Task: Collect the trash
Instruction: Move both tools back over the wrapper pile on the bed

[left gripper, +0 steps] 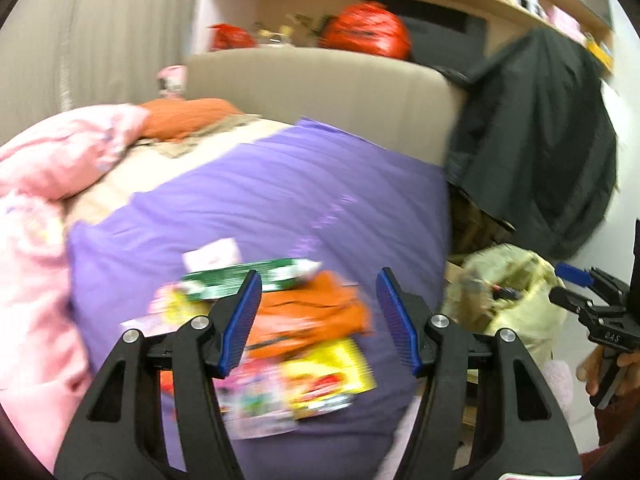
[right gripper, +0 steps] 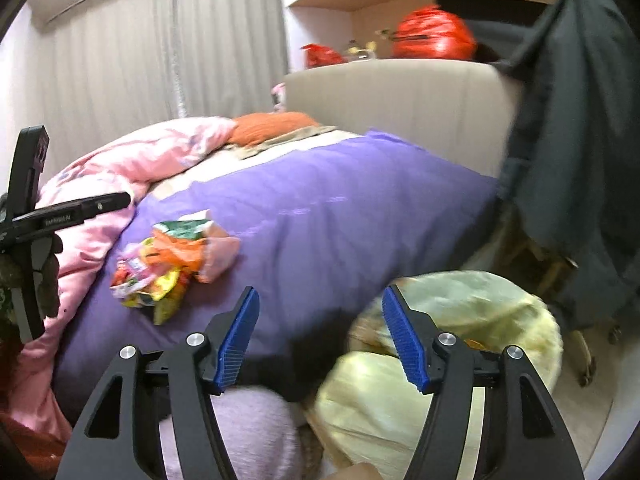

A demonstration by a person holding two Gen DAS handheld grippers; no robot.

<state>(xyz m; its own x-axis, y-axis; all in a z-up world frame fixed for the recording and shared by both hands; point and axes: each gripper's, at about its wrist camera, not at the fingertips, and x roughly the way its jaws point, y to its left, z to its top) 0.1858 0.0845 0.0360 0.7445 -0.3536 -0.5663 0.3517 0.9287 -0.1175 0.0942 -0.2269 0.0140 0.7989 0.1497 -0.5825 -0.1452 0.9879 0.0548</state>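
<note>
A heap of snack wrappers [left gripper: 296, 332] in orange, green, yellow and pink lies on the purple bedcover [left gripper: 260, 200]. My left gripper [left gripper: 318, 284] hangs just above that heap, open, nothing between its blue pads. In the right wrist view the same wrappers [right gripper: 168, 264] lie to the left on the cover. My right gripper [right gripper: 320, 300] is open and empty, over the gap between the bed edge and a pale green trash bag [right gripper: 460, 340] that stands open on the floor. That bag [left gripper: 508, 292] also shows at the right of the left wrist view, with the right gripper [left gripper: 576, 292] beside it.
A pink quilt [right gripper: 120, 168] and an orange pillow [right gripper: 272, 126] lie at the bed's far side. A beige headboard [left gripper: 320, 92] carries red bags [left gripper: 366, 30]. A dark coat [left gripper: 536, 140] hangs at the right. Something lilac and fluffy [right gripper: 252, 432] sits below the bed edge.
</note>
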